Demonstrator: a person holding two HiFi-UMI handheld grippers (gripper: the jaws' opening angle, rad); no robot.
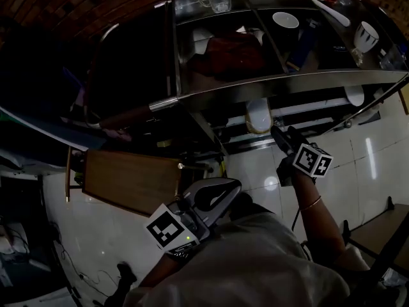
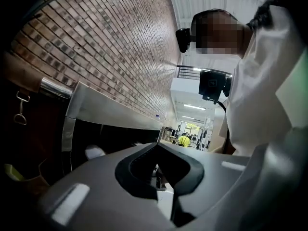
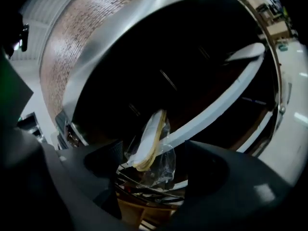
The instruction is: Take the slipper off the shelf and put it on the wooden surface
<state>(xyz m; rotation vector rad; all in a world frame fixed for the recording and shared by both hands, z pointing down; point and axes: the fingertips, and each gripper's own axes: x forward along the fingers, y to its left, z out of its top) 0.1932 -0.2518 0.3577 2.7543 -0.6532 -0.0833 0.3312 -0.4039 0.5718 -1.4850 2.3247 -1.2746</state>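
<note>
The right claw (image 1: pixel 285 134) is released, its jaws wide apart, and it points at the slipper (image 1: pixel 259 115). The slipper is white with a tan sole and is wrapped in a clear plastic bag (image 3: pixel 166 162). It stands on its edge on a lower level of the metal shelf (image 1: pixel 287 80). In the right gripper view it appears between the jaws but further ahead, and I see no contact. The left claw (image 1: pixel 235 184) is clenched with its tips together and nothing inside. It hovers just beside the wooden table (image 1: pixel 128 181), which is well apart from the slipper.
</note>
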